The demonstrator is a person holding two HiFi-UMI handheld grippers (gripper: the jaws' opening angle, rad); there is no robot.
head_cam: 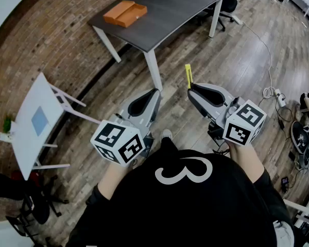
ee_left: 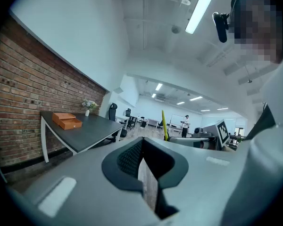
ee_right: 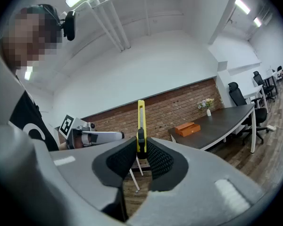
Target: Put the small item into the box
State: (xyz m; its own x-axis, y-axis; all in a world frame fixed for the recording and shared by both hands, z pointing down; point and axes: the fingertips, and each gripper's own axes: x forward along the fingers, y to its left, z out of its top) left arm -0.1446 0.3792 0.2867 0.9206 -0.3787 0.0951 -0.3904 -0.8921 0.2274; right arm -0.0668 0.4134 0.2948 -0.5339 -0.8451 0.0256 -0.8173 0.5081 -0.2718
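A thin yellow utility knife (head_cam: 188,75) stands upright between the pads of my right gripper (head_cam: 191,88), which is shut on its lower end. In the right gripper view the knife (ee_right: 141,121) rises out of the right gripper (ee_right: 141,149). My left gripper (head_cam: 155,91) is held beside it at waist height, with its jaws together and nothing in them (ee_left: 142,152). The orange box (head_cam: 125,13) lies far ahead on the dark table (head_cam: 170,9), in two halves side by side. The box also shows small in both gripper views (ee_left: 66,121) (ee_right: 187,128).
I stand on a wooden floor by a brick wall. A white side table (head_cam: 36,122) is at the left. An office chair (head_cam: 227,4) sits behind the dark table. Cables and a power strip (head_cam: 278,98) lie at the right. A small flower vase (ee_left: 87,108) stands on the dark table.
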